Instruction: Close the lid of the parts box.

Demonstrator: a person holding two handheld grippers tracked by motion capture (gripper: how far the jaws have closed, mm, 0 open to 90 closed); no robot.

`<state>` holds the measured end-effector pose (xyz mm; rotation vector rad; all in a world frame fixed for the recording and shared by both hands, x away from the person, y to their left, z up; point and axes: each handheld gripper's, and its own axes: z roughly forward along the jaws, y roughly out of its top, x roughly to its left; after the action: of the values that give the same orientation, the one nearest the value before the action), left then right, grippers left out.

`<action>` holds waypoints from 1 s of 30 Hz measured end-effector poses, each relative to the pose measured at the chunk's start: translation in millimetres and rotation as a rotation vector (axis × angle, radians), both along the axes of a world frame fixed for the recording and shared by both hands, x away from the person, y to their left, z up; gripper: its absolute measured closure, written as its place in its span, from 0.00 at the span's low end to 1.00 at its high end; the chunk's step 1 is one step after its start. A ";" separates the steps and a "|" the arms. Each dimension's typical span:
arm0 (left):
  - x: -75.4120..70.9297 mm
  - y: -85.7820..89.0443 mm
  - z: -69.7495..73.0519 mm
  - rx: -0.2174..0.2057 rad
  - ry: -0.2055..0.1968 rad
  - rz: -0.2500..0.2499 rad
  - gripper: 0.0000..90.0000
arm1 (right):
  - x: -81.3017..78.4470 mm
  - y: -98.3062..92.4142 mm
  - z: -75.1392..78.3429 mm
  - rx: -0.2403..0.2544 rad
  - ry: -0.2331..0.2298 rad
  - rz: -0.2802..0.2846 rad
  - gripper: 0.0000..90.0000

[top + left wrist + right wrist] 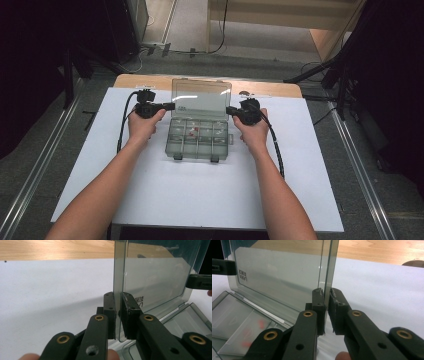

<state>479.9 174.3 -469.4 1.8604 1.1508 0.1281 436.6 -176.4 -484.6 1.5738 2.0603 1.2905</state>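
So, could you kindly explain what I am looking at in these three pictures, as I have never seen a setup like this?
There is no robot here: a person holds a two-jaw hand tool in each hand. The high view looks down from above the person. The other two pictures come from cameras riding on each tool, looking along its black jaws.

On the white table lies a clear plastic compartment box with small red bits inside, its lid standing open and upright.

The left gripper is shut on the lid's left edge. The right gripper is shut on its right edge. So both tools pinch the lid from opposite sides.
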 end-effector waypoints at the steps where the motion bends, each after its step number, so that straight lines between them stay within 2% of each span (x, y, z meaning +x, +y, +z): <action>1: -0.7 0.0 0.3 0.001 -0.006 -0.004 0.93 | 0.2 -0.3 0.0 0.001 0.002 0.002 0.93; 2: -1.0 0.2 0.7 0.000 -0.005 -0.005 0.93 | 0.6 -0.2 0.1 0.005 0.008 -0.002 0.93; 5: -1.1 0.3 0.3 -0.007 -0.007 -0.011 0.94 | 2.5 -0.6 1.4 -0.005 -0.012 0.001 0.87; 10: -2.5 -0.4 -0.2 -0.011 -0.023 -0.012 0.94 | 12.3 -5.3 13.5 0.043 -0.005 -0.023 0.84; 16: -3.6 -1.1 0.0 -0.007 -0.029 -0.009 0.94 | 22.9 -4.7 29.1 0.039 0.000 -0.033 0.88; 18: -3.2 -0.6 -1.0 -0.007 -0.023 -0.010 0.94 | 23.7 -3.6 30.6 0.015 0.011 -0.042 0.92; 22: -2.7 0.9 -2.1 -0.005 -0.009 -0.008 0.93 | 22.3 -3.6 30.6 0.010 0.001 -0.031 0.94; 25: -3.2 2.7 0.0 -0.017 0.016 -0.011 0.91 | 20.3 -1.8 32.5 -0.007 -0.011 -0.027 0.95; 27: -3.0 8.2 3.9 -0.047 0.029 -0.023 0.86 | 18.8 -0.3 33.6 -0.010 -0.020 -0.027 0.95; 30: -3.8 17.3 12.7 -0.054 0.007 -0.004 0.83 | 17.2 0.9 34.3 -0.020 -0.034 -0.026 0.95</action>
<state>476.2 191.6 -456.8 1.8170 1.1447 0.0876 453.8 -175.5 -450.3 1.5543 2.0201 1.2748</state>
